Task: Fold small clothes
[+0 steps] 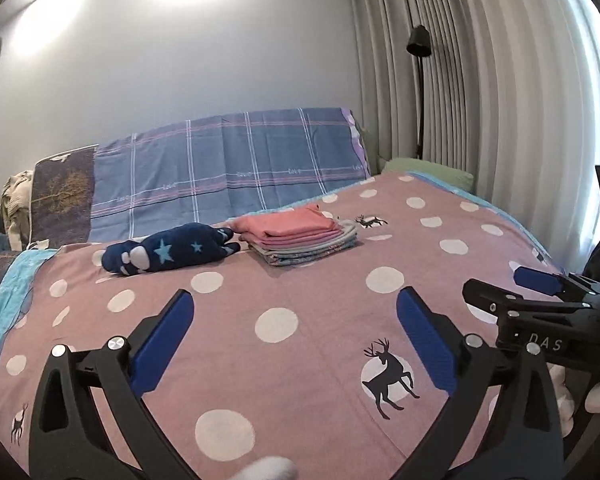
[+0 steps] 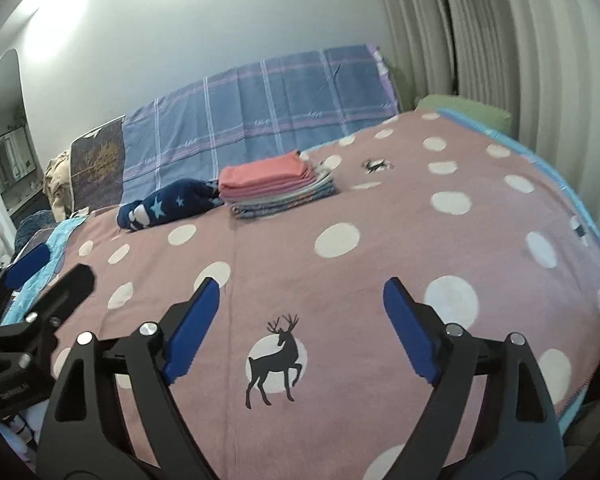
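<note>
Left wrist view shows the left gripper (image 1: 294, 334) with its jaws spread wide and nothing between them, above a bare stretch of the pink dotted bedspread (image 1: 332, 304). The right gripper (image 2: 302, 326) is likewise spread and empty. Each gripper appears at the edge of the other's view, so the two sit side by side at the near edge of the bed.

The stack of folded clothes (image 1: 300, 240) lies well apart from both grippers, ahead of them toward the plaid-covered headboard (image 1: 228, 168). The navy star-print garment (image 1: 172, 250) lies just beside the stack, on its left, long axis running left to right across both views. It appears bundled rather than folded flat.

Judgement: if that garment is next, the left gripper is on the nearer side; the approach is forward and slightly leftward.
</note>
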Tool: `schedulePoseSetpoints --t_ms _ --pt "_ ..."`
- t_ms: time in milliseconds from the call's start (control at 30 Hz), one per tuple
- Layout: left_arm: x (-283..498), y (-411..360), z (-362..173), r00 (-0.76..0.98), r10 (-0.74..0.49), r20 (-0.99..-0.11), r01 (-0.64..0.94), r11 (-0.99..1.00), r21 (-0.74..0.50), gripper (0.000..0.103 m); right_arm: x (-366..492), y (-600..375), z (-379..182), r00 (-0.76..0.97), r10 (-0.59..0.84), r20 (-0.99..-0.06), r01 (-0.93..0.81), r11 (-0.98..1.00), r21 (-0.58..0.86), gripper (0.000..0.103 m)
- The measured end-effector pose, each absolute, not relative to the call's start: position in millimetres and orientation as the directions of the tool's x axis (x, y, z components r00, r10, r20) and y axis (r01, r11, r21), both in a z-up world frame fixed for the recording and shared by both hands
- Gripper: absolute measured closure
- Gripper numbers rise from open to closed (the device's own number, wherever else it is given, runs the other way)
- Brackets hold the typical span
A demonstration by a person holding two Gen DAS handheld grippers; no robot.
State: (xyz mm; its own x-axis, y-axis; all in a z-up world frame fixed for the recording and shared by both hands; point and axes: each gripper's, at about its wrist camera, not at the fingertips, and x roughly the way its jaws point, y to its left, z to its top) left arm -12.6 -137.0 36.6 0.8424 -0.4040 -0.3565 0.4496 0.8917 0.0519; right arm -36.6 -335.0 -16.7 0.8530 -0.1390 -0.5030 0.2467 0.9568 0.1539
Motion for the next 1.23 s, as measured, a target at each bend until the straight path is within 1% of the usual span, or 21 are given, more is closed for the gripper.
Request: schedulePoseSetpoints --t_ms 67,133,233,500,1233 --pt "-20 -131 35 0.86 -0.363 -0.358 0.411 0.909 0.067 0.001 -44 -330 -13 0.855 -0.163 -0.492 0.258 0.957 0.133 0.014" --pt "-24 -125 34 0.865 -0.349 -0.361 0.397 0.916 0.066 0.001 -50 -324 -11 0.857 -0.181 -0.483 0.263 0.959 0.107 0.014" --pt "-25 -117 32 0.858 -0.352 -0.375 0.396 0.917 0.047 0.001 -55 -315 -9 0.86 -0.189 -0.475 0.259 0.962 0.087 0.014" --pt "-24 -107 29 0.859 -0.339 -0.383 0.382 0.923 0.041 0.001 -61 -299 -4 0.866 -0.198 -0.458 0.25 0.967 0.055 0.012" --pt "-17 -112 18 0.849 -0.329 -0.413 0.382 0.923 0.052 0.001 -56 -293 -11 0.858 -0.197 -0.474 0.242 0.97 0.034 0.011"
